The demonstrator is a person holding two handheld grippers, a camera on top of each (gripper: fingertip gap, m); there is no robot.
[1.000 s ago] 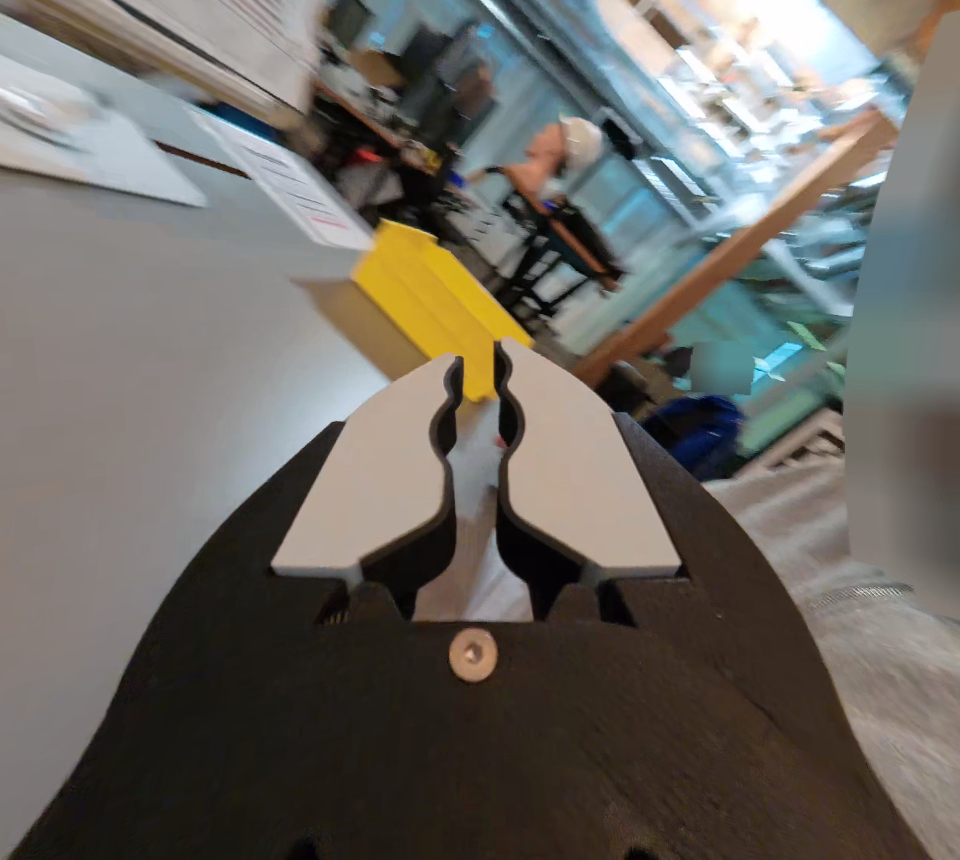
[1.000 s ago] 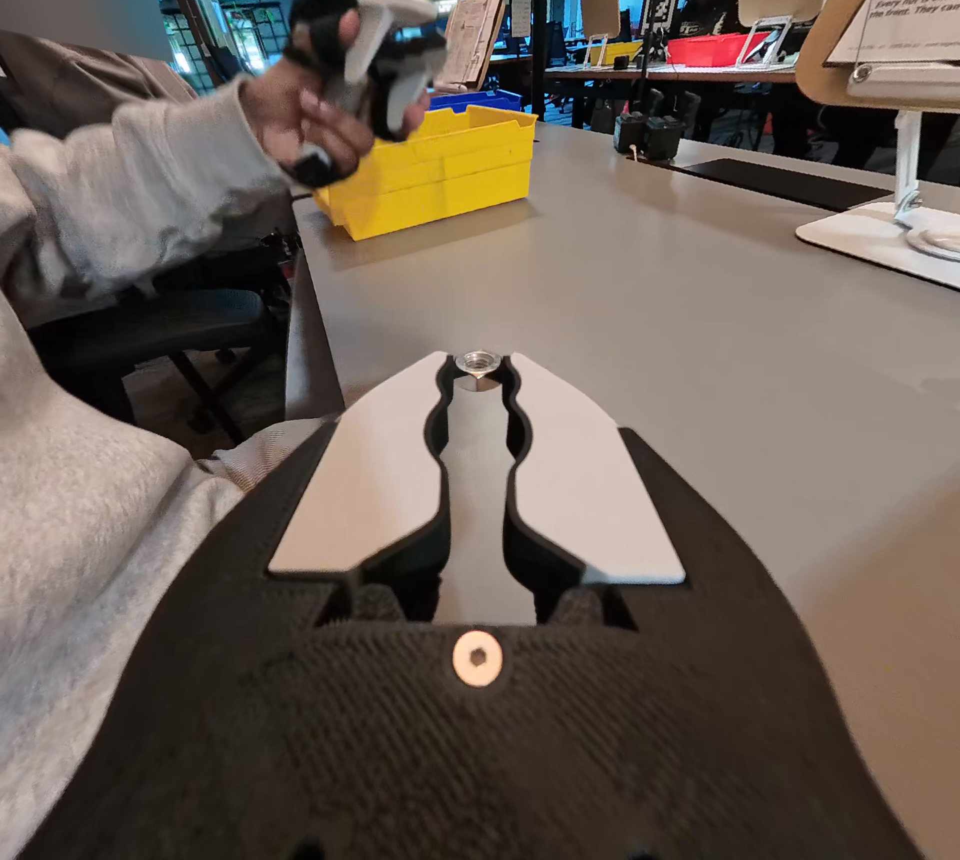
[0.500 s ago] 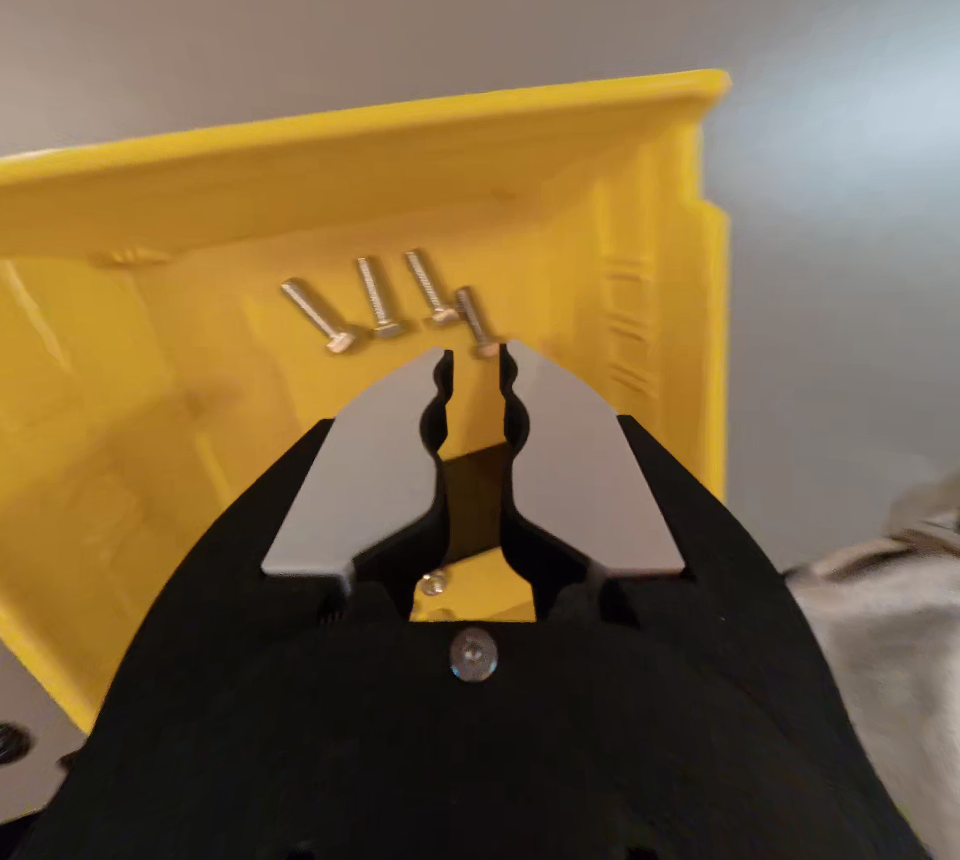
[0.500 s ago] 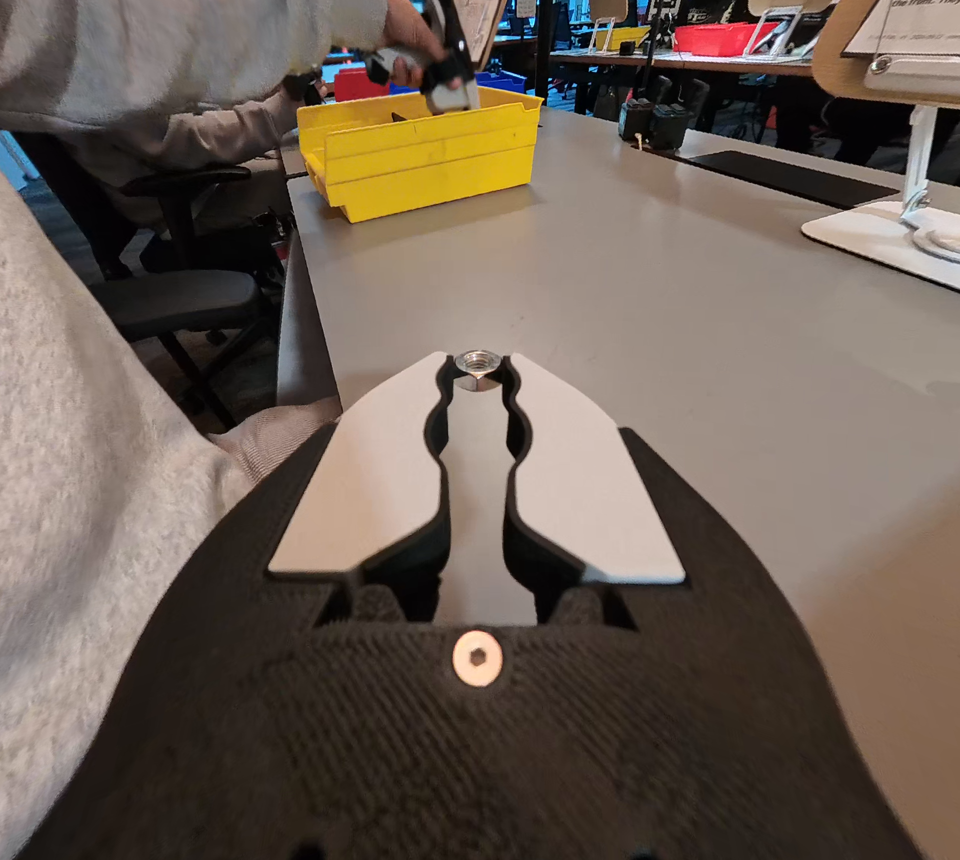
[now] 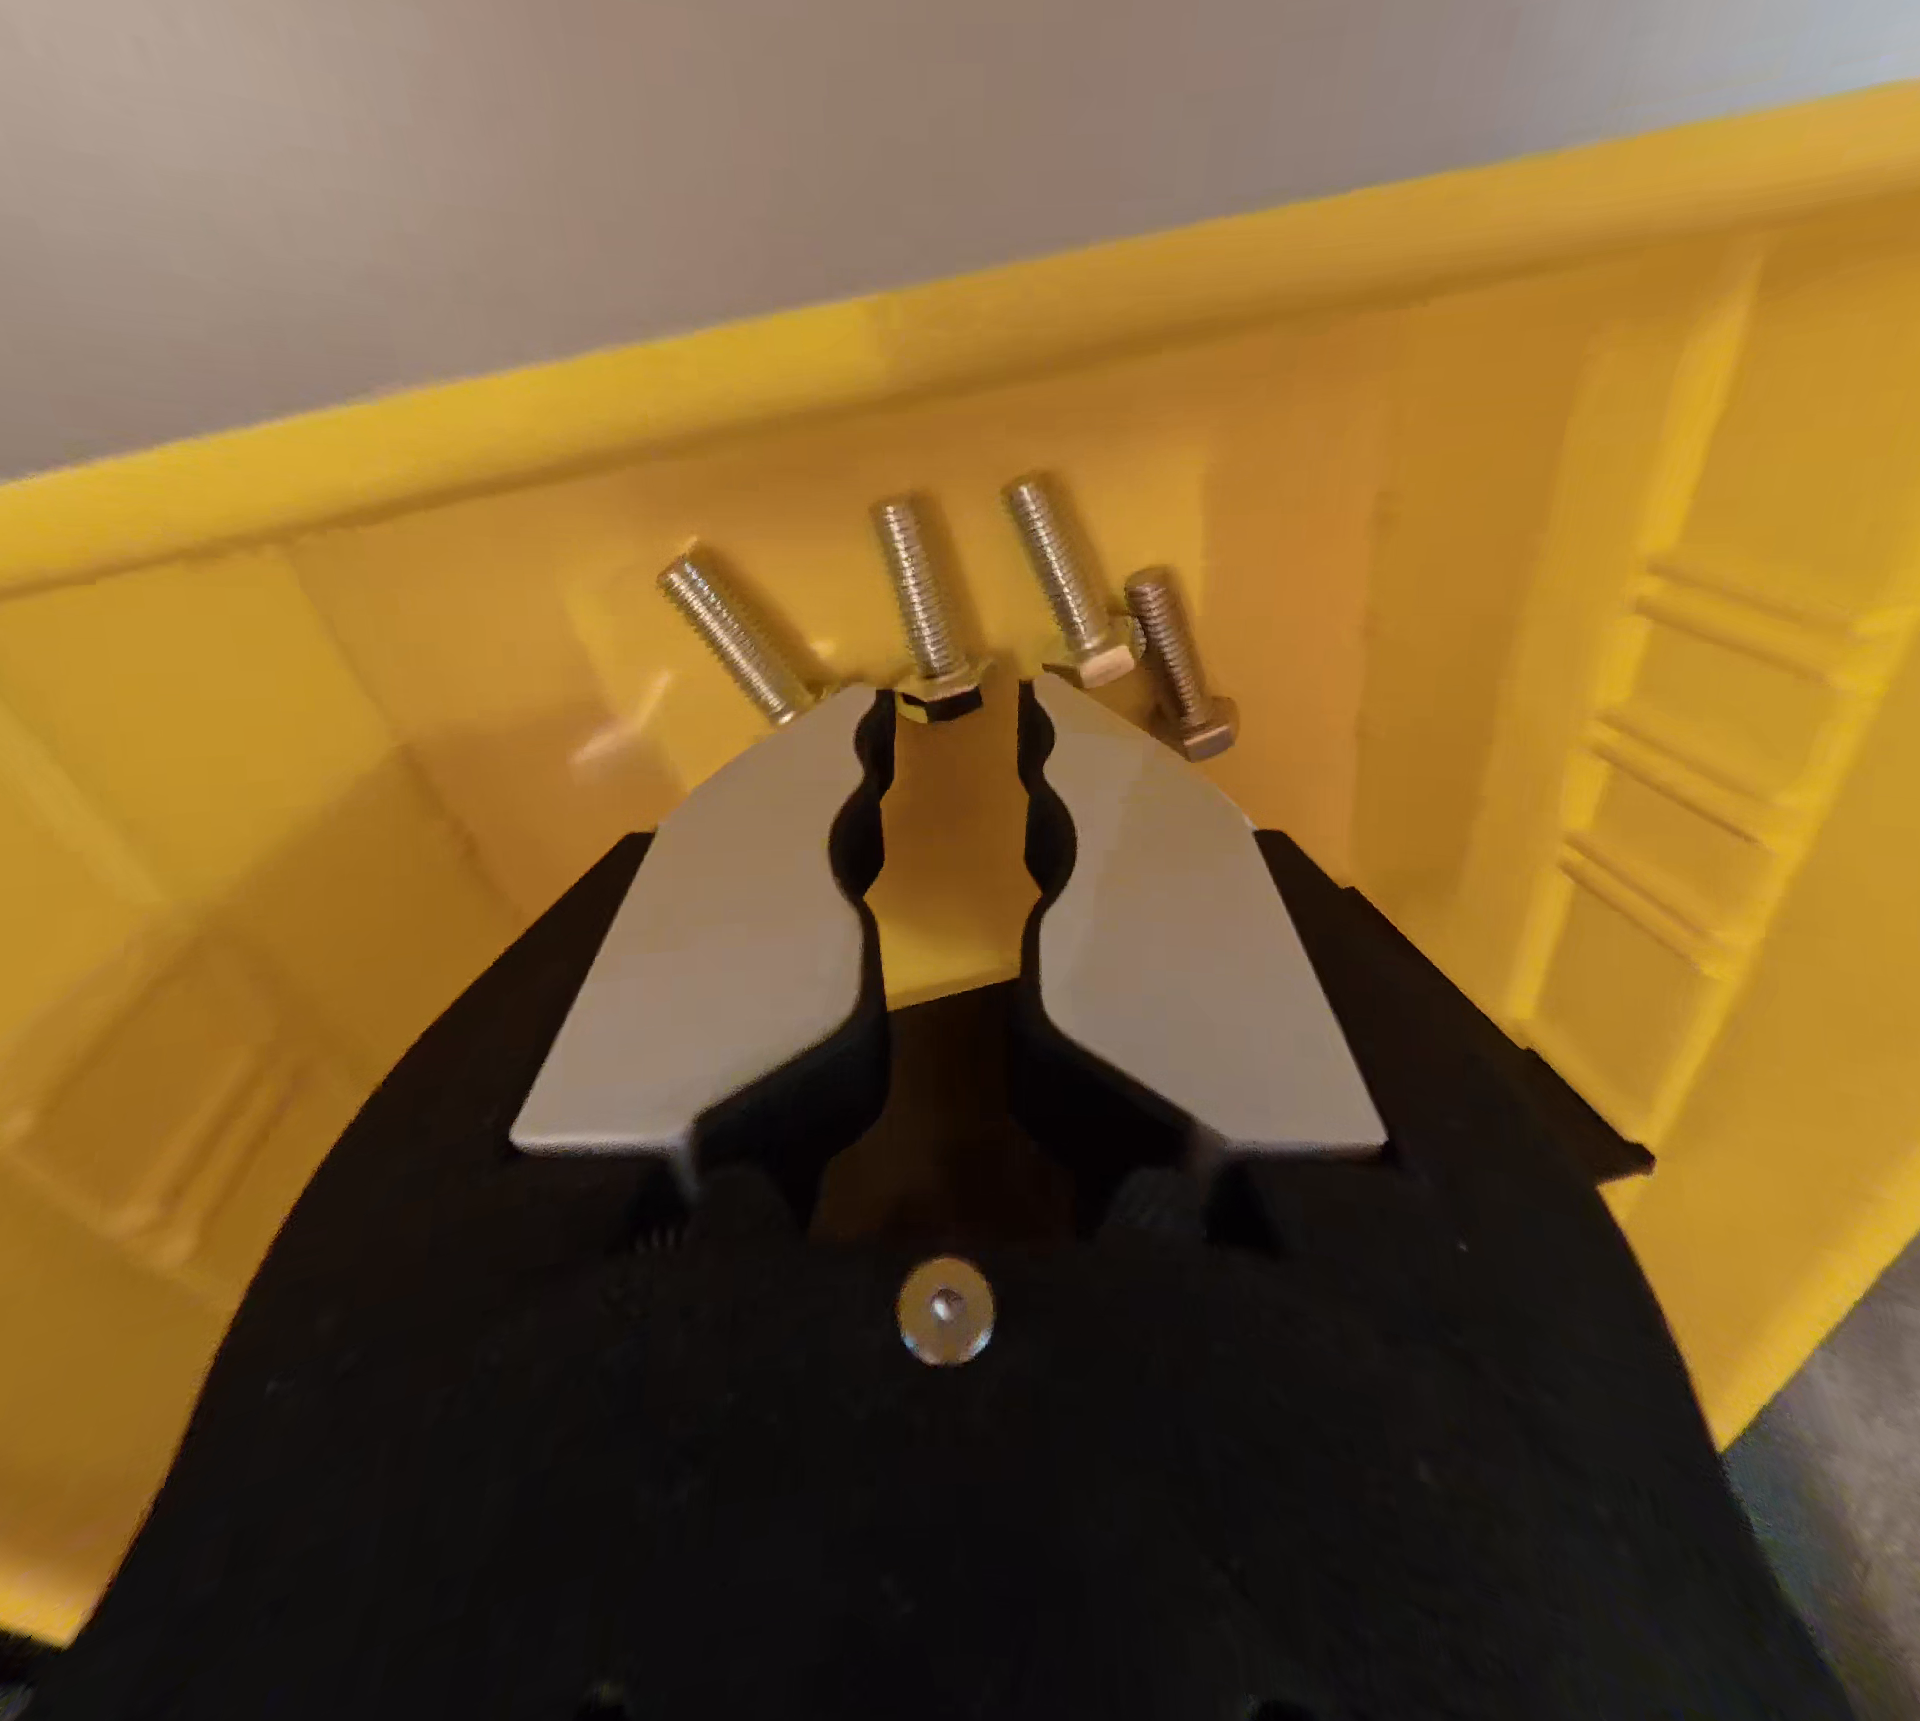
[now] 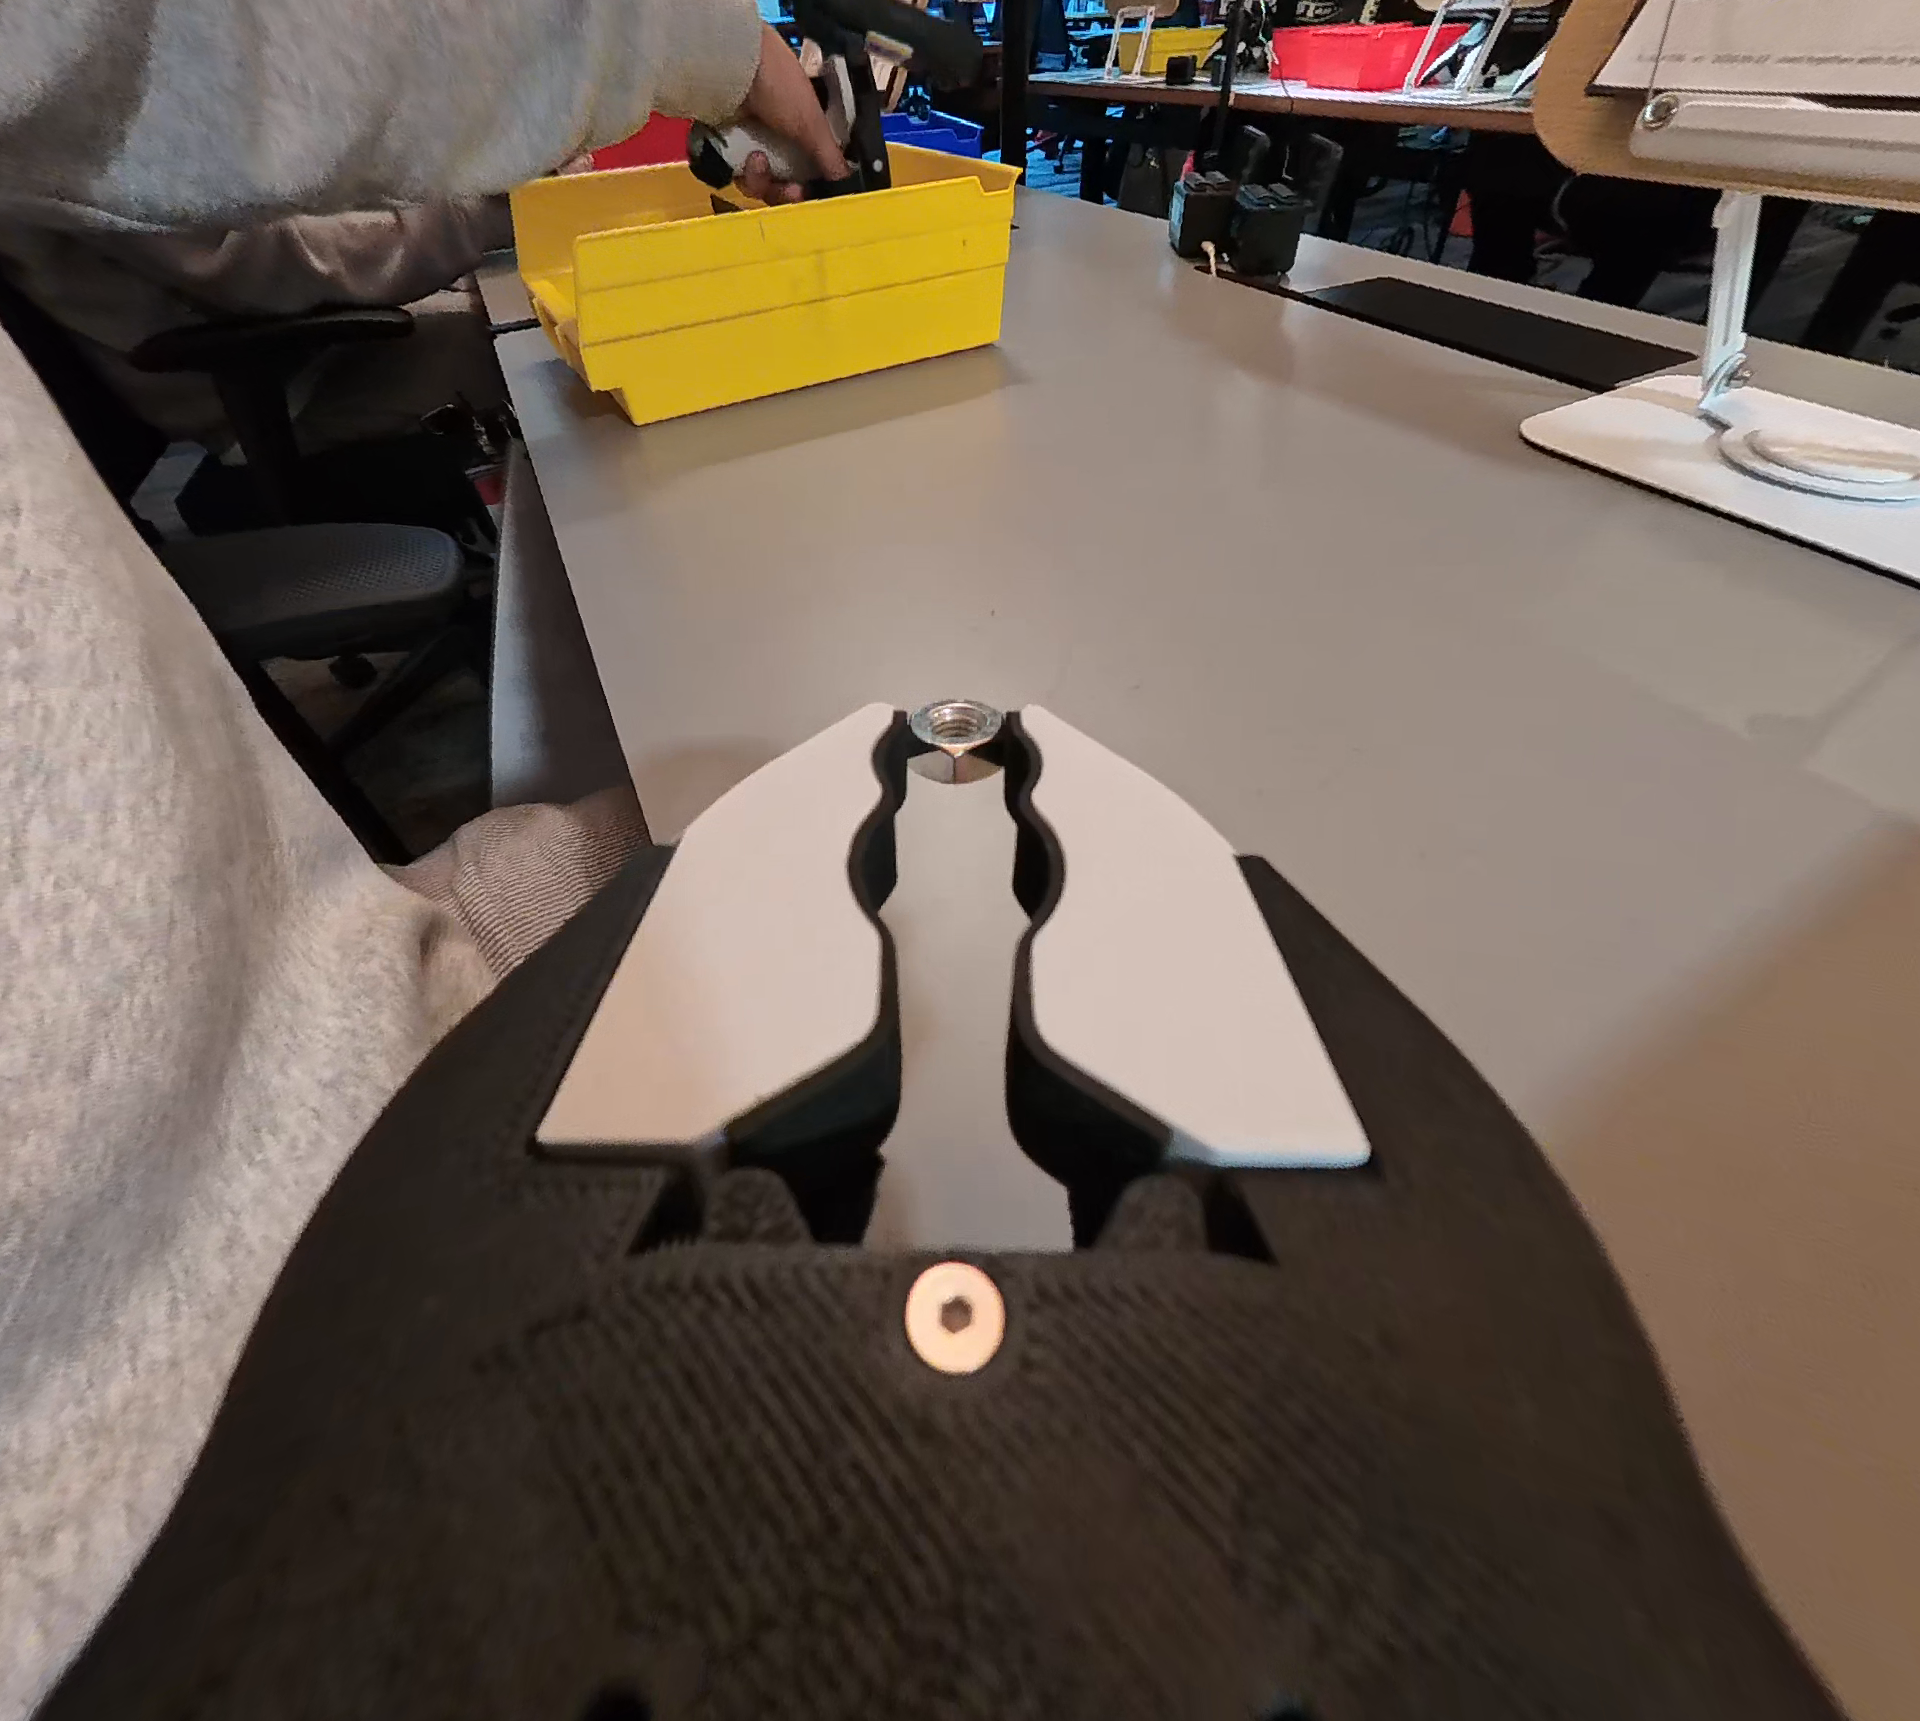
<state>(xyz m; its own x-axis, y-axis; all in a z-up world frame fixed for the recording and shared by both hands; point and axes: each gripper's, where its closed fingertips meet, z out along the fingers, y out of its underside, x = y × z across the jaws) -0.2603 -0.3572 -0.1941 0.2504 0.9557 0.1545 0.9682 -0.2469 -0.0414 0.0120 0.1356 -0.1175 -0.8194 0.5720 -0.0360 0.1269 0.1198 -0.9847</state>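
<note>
Grey counter (image 6: 1299, 528) carries a yellow bin (image 6: 790, 300) near its left edge; left tool (image 5: 948, 707), jaws parted and holding nothing, aims at bolts (image 5: 925, 601) there, while right tool (image 6: 954, 741) pinches a nut (image 6: 954, 736).

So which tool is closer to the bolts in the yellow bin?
Left. The left tool is inside the yellow bin, tips at the bolts. The right tool holds a nut far away.

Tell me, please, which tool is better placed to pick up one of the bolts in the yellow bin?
Left. The left tool is open inside the yellow bin, tips flanking a bolt. The right tool is shut on a nut, far from it.
</note>
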